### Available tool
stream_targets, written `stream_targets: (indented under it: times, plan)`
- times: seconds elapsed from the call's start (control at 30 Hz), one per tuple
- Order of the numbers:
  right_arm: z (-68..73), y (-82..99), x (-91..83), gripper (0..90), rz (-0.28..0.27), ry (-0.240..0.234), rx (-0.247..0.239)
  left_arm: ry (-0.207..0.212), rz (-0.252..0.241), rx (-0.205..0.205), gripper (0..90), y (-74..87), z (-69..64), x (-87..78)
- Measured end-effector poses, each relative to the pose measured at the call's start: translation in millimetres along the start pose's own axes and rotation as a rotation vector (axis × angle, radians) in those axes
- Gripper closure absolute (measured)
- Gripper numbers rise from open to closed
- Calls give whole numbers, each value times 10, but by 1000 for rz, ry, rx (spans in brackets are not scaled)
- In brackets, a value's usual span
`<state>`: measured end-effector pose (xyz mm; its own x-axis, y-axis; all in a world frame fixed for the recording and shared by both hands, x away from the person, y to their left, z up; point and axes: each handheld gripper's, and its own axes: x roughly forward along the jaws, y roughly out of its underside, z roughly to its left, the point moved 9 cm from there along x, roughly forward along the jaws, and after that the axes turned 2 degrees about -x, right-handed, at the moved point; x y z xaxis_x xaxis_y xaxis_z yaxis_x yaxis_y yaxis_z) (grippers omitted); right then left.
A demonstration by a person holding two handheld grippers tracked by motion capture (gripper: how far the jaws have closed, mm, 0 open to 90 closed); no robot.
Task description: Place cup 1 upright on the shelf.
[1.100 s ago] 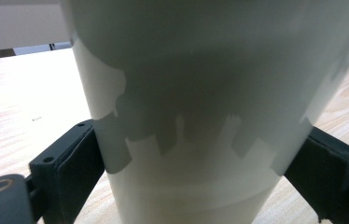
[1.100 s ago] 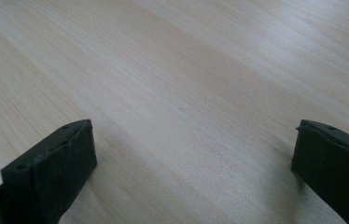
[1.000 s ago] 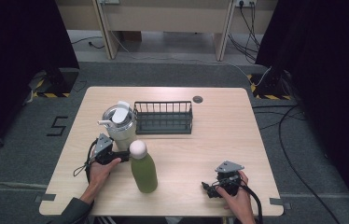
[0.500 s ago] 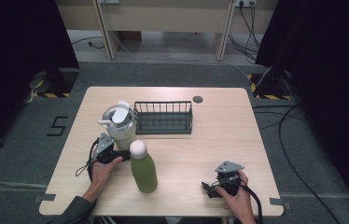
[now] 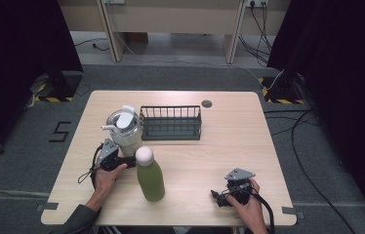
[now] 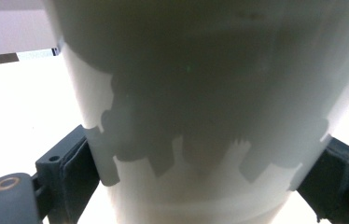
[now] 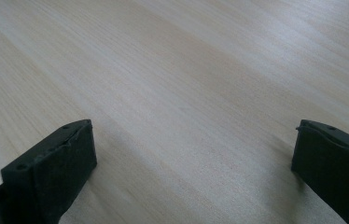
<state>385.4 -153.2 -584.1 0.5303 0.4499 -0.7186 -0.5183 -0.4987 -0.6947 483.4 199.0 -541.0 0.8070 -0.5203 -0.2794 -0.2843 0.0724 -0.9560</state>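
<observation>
Left gripper (image 5: 122, 161) jaws flank white tumbler (image 5: 121, 130), likely clamped; squeeze low, lift vertical, avoid green bottle (image 5: 150, 175); right gripper (image 5: 227, 196) agape, idle on table (image 5: 268, 146)

Lab or recording studio setup. Lone wooden table (image 5: 229, 141) on grey carpet (image 5: 39, 146), black curtains (image 5: 19, 53) left and right, hazard-striped stand bases (image 5: 49, 97), loose cables (image 5: 307, 146) right, a "5" floor marking (image 5: 59, 131), wall sockets (image 5: 256, 3) far.

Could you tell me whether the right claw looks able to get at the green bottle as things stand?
Probably yes: the right claw is open and the bare table lies between it and the green bottle.
</observation>
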Motion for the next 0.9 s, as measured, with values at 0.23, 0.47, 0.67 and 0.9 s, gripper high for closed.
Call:
stream_targets:
  times: [0.23,0.47,0.67,0.9]
  plan:
    - [1,0,0,3,0,-1,-1,6,-14,16,109,-57,-35,-29]
    - [2,0,0,3,0,-1,-1,13,-13,13,109,-132,-50,-77]
    - [2,0,0,3,0,-2,-1,-6,-13,32,109,-198,0,-99]
    - [1,0,0,3,0,-2,-2,-15,-8,40,109,-272,36,-134]
